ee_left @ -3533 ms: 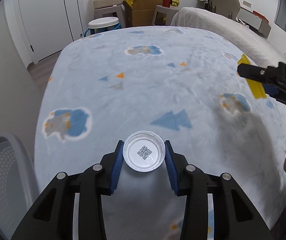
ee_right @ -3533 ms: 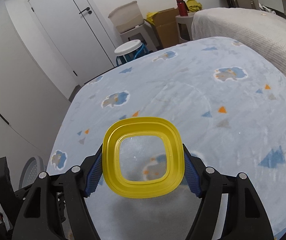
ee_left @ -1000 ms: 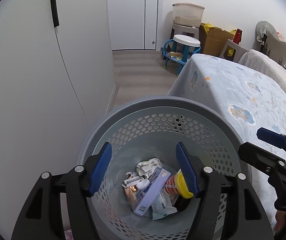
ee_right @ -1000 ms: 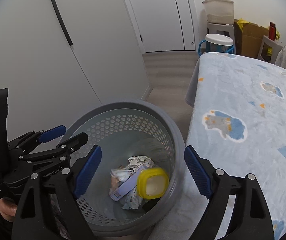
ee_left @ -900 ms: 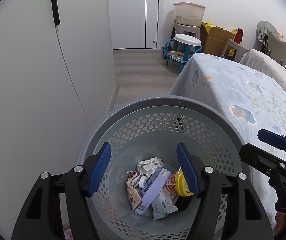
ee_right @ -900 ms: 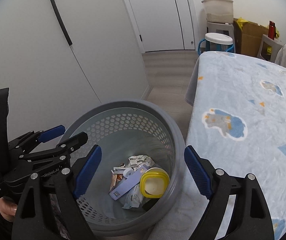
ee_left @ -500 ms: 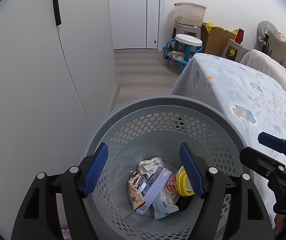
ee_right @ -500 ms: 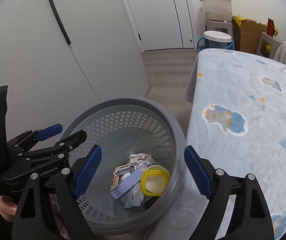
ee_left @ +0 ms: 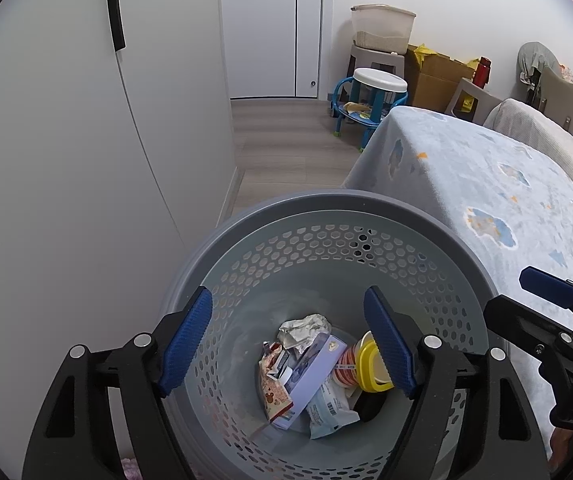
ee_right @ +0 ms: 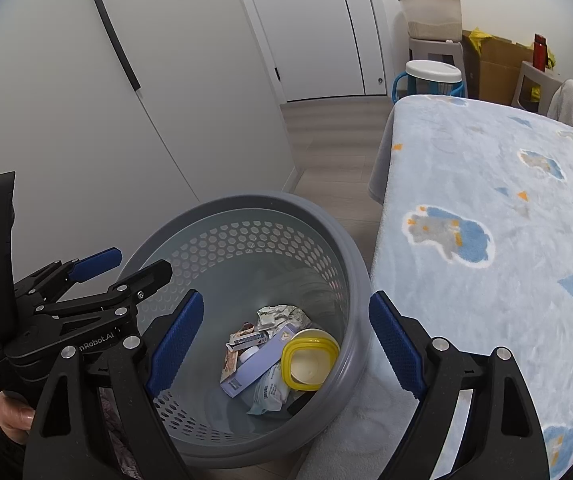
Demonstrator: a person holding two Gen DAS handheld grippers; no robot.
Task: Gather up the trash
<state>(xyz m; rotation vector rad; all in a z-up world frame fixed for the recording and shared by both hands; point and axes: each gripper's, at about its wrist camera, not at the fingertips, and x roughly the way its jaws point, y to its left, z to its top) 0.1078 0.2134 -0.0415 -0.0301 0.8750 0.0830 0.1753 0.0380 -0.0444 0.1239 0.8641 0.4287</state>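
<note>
Both grippers hang over the grey perforated waste basket [ee_left: 326, 208], the left gripper [ee_left: 286, 340] and right gripper [ee_right: 282, 340] each spread wide, holding nothing. Down inside the basket lie the yellow-rimmed lid [ee_right: 309, 364], a lilac carton [ee_right: 252, 368], crumpled paper [ee_left: 302, 328] and wrappers. Just beside the basket stands the bed with its blue patterned blanket [ee_right: 486, 240].
</note>
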